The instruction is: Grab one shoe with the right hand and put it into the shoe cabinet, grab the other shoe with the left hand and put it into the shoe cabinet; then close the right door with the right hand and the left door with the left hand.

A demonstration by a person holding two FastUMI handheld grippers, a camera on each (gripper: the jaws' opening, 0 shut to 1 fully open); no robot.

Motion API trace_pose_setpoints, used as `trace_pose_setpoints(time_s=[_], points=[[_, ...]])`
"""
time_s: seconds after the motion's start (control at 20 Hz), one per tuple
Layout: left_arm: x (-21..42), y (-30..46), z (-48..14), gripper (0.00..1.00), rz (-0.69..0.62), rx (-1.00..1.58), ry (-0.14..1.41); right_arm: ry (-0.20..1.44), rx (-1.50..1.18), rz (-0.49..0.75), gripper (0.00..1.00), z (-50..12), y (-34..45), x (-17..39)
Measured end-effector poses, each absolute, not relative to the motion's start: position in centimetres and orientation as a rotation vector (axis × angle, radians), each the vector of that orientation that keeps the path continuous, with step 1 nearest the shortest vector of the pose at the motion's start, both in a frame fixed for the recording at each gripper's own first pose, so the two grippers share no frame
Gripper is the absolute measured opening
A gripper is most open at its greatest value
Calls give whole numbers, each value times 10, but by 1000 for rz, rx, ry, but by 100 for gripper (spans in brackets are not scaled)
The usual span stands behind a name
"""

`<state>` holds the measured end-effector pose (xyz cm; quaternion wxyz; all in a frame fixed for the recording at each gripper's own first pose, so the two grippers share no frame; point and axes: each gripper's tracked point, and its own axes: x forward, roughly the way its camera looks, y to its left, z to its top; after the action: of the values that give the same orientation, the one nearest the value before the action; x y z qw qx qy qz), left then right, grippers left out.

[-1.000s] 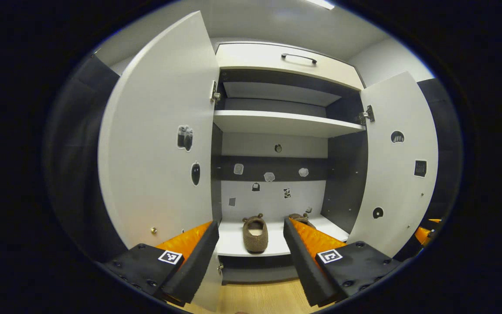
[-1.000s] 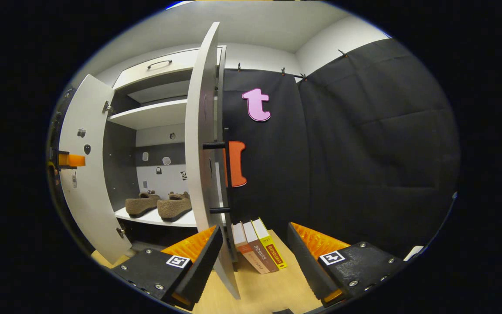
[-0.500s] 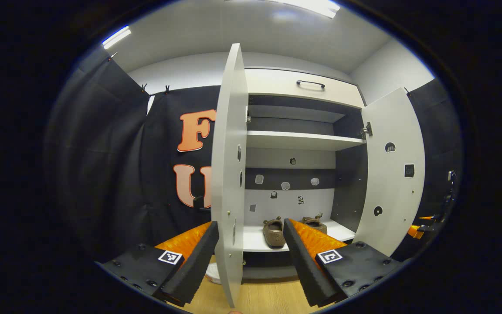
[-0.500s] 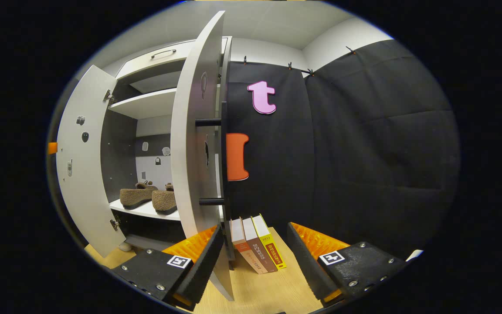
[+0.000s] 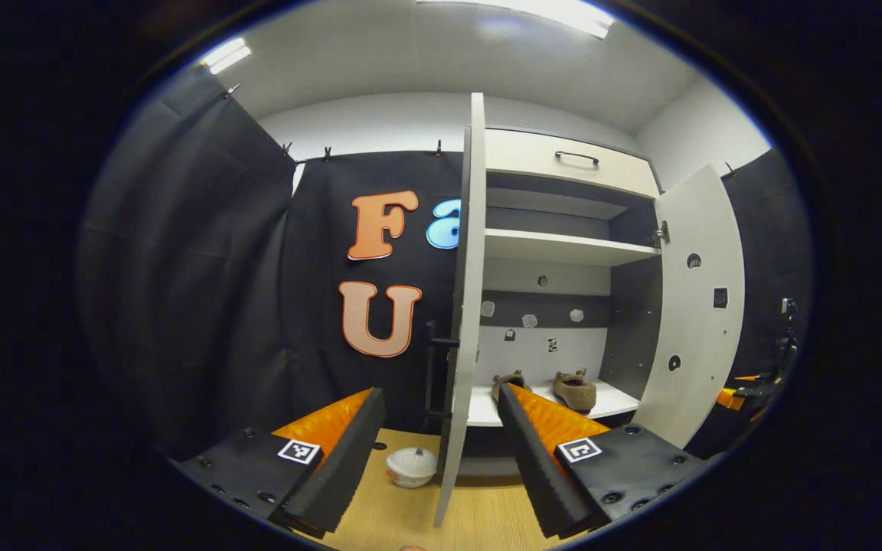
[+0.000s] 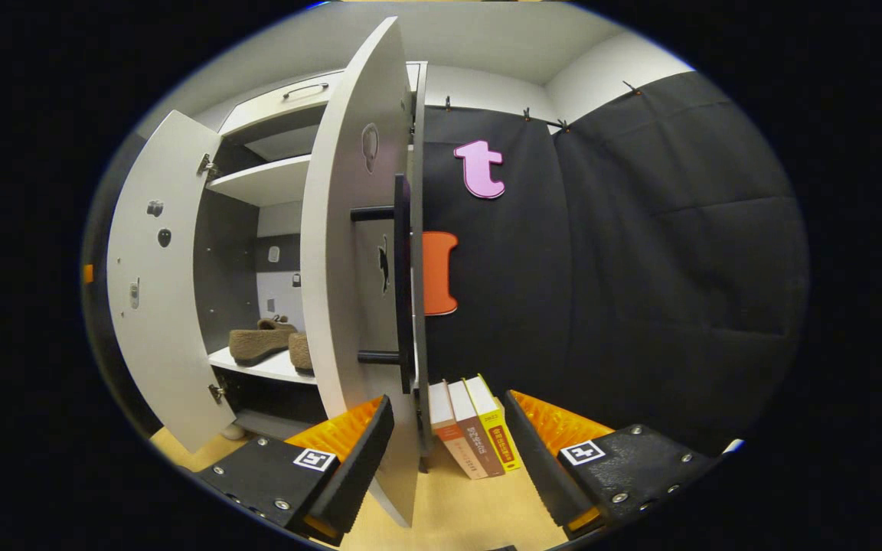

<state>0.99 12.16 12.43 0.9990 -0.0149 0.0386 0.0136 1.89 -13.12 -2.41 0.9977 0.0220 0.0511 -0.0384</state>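
— Inside, both shoes (image 5: pixel 573 389) sit side by side on the bottom shelf (image 5: pixel 609 399) of the shoe cabinet (image 5: pixel 556 252), so what is left to you is the two doors, right one first. Where's the risk?

— Mostly at the right door (image 6: pixel 349 252). Your right gripper (image 6: pixel 447 444) stands wide apart and holds nothing, its fingers straddling the door's lower edge with the bar handle (image 6: pixel 403 295) just above. Push from there at a slant, I'd say, and a finger could slide off the edge or catch on the handle.

— And around it?

— Three books (image 6: pixel 475 425) lean on the floor just beside that door, on its outer face; they likely won't block the closing swing, but your gripper could knock them.

— The other side?

— Your left gripper (image 5: pixel 441 451) is wide too, empty, the left door (image 5: pixel 465 306) edge-on between its fingers. A small white bowl (image 5: pixel 411 467) sits on the floor near the door's foot, outside the swing, I'd judge.
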Motion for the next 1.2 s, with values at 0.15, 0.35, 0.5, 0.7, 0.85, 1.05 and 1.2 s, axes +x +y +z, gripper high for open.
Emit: trace_pose_setpoints(time_s=[0.15, 0.35, 0.5, 0.7, 0.85, 1.05, 1.2], points=[[2, 144, 117, 96, 71, -52, 89, 105, 51, -23, 98, -25, -106, 27], [-4, 171, 111, 99, 118, -59, 106, 106, 43, 43, 91, -22, -76, 38], [-7, 188, 110, 97, 150, -48, 107, 98, 25, 86, 91, -23, -56, 47], [-8, 208, 105, 97, 188, -43, 120, 95, 38, 144, 91, -25, -25, 67], [-3, 222, 98, 96, 203, -45, 123, 92, 44, 181, 91, -25, 0, 87], [8, 236, 76, 96, 210, -31, 137, 82, 36, 199, 92, -25, 18, 88], [19, 238, 54, 97, 206, -15, 172, 77, 19, 198, 92, -22, 18, 83]])
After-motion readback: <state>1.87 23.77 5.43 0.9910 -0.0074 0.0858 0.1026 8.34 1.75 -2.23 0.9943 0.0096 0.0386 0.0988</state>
